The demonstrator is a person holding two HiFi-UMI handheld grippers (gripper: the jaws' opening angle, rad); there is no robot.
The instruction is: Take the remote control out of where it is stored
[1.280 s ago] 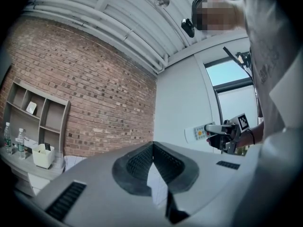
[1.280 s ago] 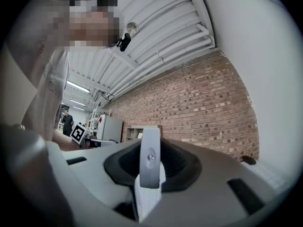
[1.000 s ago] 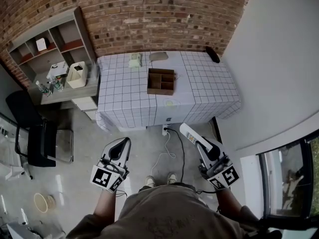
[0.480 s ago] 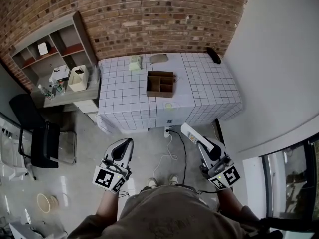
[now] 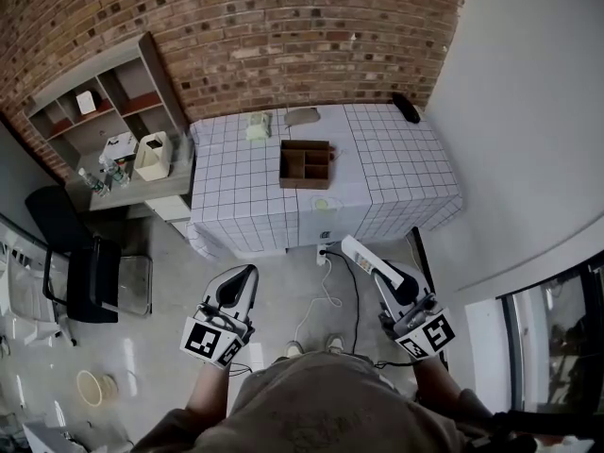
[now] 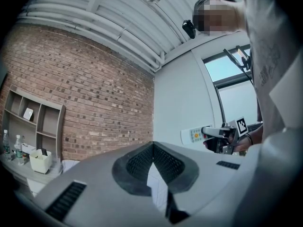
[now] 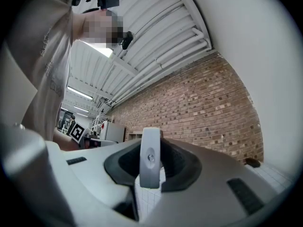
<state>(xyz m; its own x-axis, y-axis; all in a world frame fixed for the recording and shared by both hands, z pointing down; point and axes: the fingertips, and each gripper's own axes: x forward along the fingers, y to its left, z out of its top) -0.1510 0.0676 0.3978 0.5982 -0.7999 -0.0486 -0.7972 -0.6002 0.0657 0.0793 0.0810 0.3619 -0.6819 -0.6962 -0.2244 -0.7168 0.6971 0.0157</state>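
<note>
**Surroundings, near to far.** The person (image 5: 311,409) is standing on a pale, glossy floor (image 5: 160,338) and is holding one gripper in each hand at about waist height. A white cable (image 5: 330,295) is trailing across the floor towards the foot of a table (image 5: 236,196). Only this floor and cable are lying between the grippers and the table. The table is wearing a white checked cloth and is standing against a brick wall (image 5: 283,36), well apart from both grippers. A wooden compartment box (image 5: 305,163) is sitting near the middle of the table. A small round item (image 5: 324,202) is lying in front of the box. A pale green item (image 5: 257,125) and a flat grey item (image 5: 300,115) are lying behind it, and a dark object (image 5: 404,107) is lying at the far right corner. To the left, a black chair (image 5: 71,258), a white bin (image 5: 154,156) on a desk and an open shelf unit (image 5: 90,111) are standing along the wall.

**Remote control** (image 5: 363,256). It is white, slim and elongated. In the left gripper view (image 6: 193,135) it is showing an orange button among paler ones. In the right gripper view (image 7: 150,157) it is appearing end-on as a narrow upright bar.

**Relation to the grippers.** The remote control is out of the box and in the air above the floor. The right gripper (image 5: 389,275) is pinching its rear end, and its body is projecting forward past the fingertips towards the table. The left gripper (image 5: 248,273) is holding its jaws pressed together on nothing, level with the remote control and well apart from it.
</note>
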